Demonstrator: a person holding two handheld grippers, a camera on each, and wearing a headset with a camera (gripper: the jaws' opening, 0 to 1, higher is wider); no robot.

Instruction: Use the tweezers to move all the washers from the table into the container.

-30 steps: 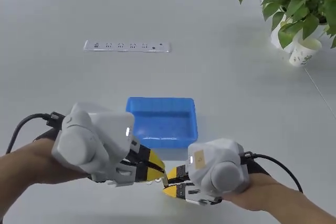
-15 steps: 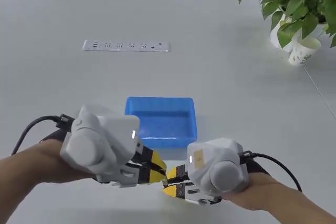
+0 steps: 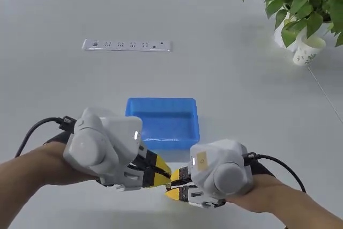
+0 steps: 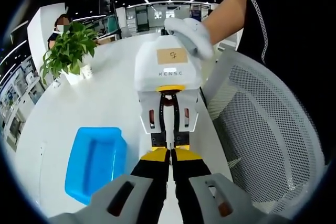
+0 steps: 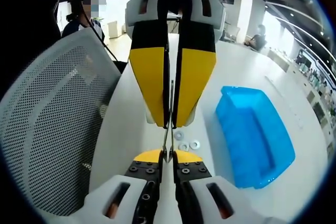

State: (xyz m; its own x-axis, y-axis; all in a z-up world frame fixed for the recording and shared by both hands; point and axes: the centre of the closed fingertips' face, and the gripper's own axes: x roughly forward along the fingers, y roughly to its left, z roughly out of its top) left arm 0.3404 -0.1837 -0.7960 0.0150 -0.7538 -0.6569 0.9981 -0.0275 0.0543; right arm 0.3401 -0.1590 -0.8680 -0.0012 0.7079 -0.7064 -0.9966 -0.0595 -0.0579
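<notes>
White table, blue container unmoved. Left gripper has edged toward right gripper since a second ago, tips nearly meeting. Both claws pinch the tweezers. Three washers lie on the table beside the tips, outside the container.

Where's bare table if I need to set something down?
Free: between power strip and blue container; also right of the container toward the paper cup. Crowded: near the container's front edge, where left gripper and right gripper meet by the washers.
</notes>
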